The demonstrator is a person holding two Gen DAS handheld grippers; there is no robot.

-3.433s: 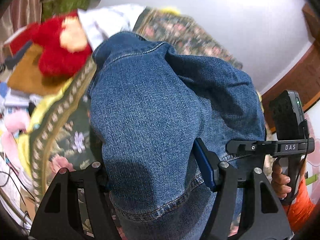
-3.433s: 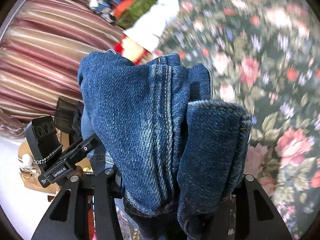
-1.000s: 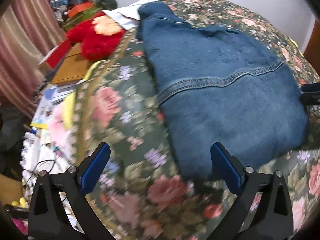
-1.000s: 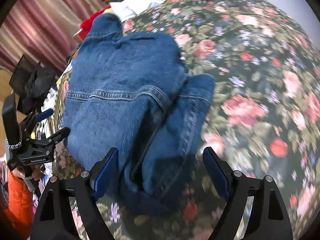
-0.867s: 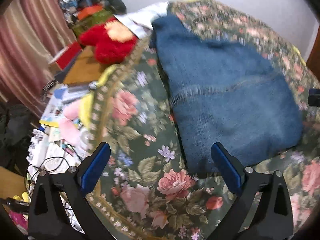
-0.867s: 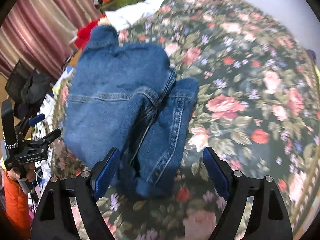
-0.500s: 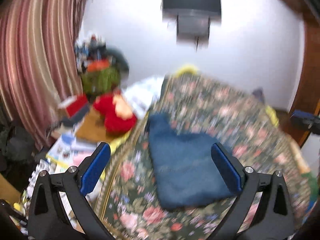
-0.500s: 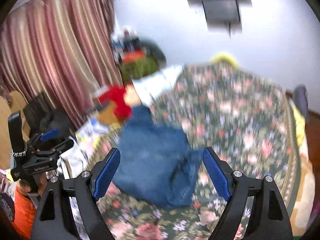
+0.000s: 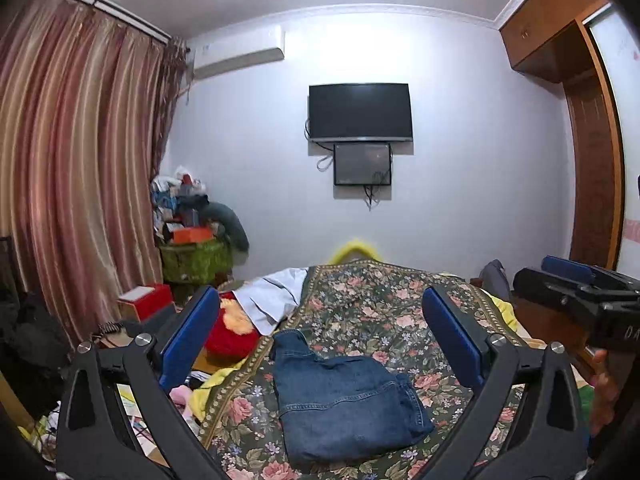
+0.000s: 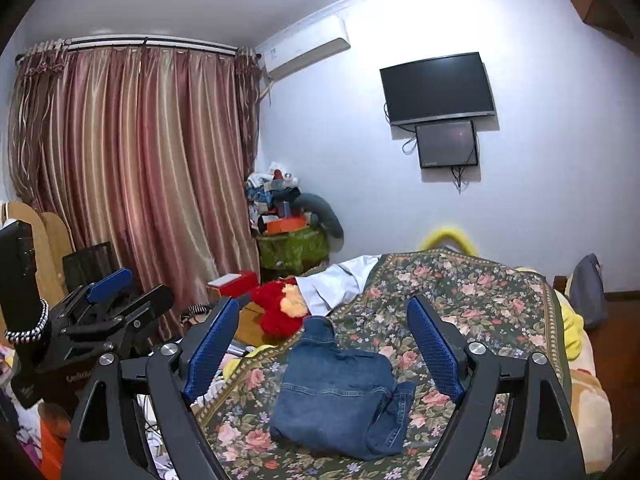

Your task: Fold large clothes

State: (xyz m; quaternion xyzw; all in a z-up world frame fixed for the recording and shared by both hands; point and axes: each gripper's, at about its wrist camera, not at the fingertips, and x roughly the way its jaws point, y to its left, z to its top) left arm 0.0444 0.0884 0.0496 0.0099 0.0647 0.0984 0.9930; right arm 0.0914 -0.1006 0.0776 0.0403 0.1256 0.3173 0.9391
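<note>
A folded blue denim garment (image 9: 344,396) lies on the floral bedspread (image 9: 384,308), near its left edge; it also shows in the right wrist view (image 10: 340,392). My left gripper (image 9: 320,336) is open and empty, held well above and back from the garment. My right gripper (image 10: 322,338) is open and empty too, raised at about the same height. The right gripper shows at the right edge of the left wrist view (image 9: 580,304), and the left gripper at the left of the right wrist view (image 10: 100,312).
A red plush toy (image 9: 230,332) and a white cloth (image 9: 276,292) lie at the bed's far left corner. Boxes and clutter (image 9: 188,240) stand by the striped curtain (image 9: 80,184). A TV (image 9: 360,112) hangs on the far wall. A wooden wardrobe (image 9: 592,160) stands on the right.
Both grippers let go of the denim garment, which now lies folded on the bed. Both have pulled up and back, open, so the whole room shows.
</note>
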